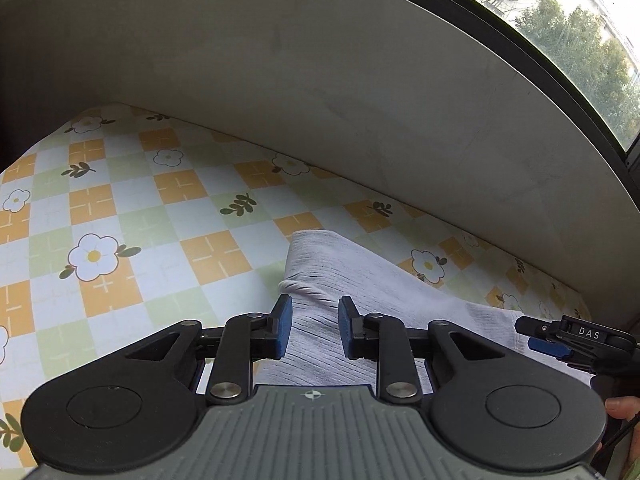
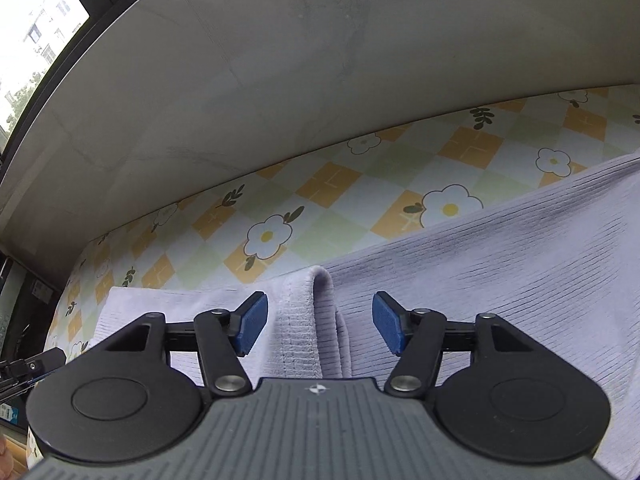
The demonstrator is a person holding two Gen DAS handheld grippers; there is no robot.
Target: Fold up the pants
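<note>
The pants, pale lilac with fine ribbed lines, lie spread on a tablecloth checked in orange, green and white and printed with flowers, close to the grey wall that bounds the table's far side. In the left wrist view a narrow folded end of the cloth reaches away across the table, with a small raised fold just ahead of the blue pads. The left gripper hangs over this strip with a narrow gap between its jaws; the fabric passes beneath the gap and the pads do not press on it, so the claw is released. In the right wrist view a ridge of bunched cloth with a stitched hem stands up between the jaws of the right gripper, which are parted wider and clear of the ridge on both sides, likewise released. A window showing trees and buildings lies beyond the wall.
</note>
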